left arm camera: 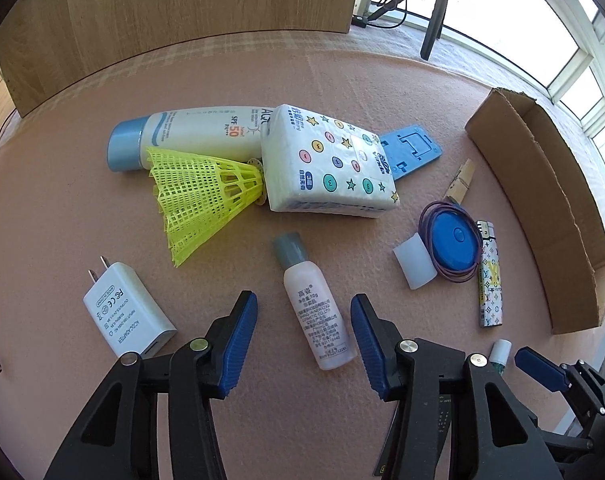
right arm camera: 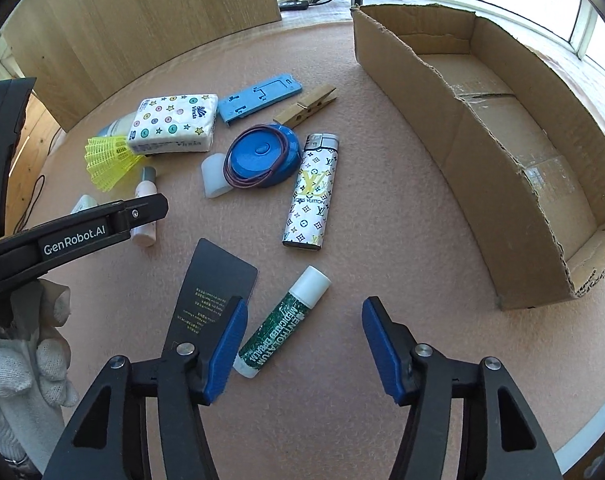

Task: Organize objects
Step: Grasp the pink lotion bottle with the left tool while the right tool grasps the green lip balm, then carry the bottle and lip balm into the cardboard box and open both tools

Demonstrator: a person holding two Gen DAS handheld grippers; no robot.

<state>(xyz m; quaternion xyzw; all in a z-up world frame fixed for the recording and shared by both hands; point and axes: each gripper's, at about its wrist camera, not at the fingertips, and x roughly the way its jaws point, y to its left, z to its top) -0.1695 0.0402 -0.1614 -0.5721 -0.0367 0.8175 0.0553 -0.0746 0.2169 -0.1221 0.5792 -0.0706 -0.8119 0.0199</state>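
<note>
My left gripper (left arm camera: 304, 342) points down at the pink mat, open, with a small white bottle (left arm camera: 316, 312) lying between its blue pads; a gap shows on both sides. My right gripper (right arm camera: 304, 354) is open too. A green lip balm stick (right arm camera: 282, 324) lies between its fingers, close against the left pad (right arm camera: 226, 350), beside a black card (right arm camera: 210, 292). A patterned lighter (right arm camera: 310, 192), a blue round case (right arm camera: 262, 156) ringed by a purple band, a tissue pack (left arm camera: 330, 160), a sunscreen tube (left arm camera: 190, 136), a yellow shuttlecock (left arm camera: 198, 200) and a white charger (left arm camera: 122, 312) lie around.
An open cardboard box (right arm camera: 434, 136) stands at the right with its inside bare. A blue phone stand (right arm camera: 262, 96), a clothespin (right arm camera: 308, 106) and a white sleeve (right arm camera: 214, 176) lie mid-mat. A wooden panel (left arm camera: 182, 20) and a tripod (left arm camera: 434, 12) stand behind. A gloved hand (right arm camera: 30, 344) holds the left gripper.
</note>
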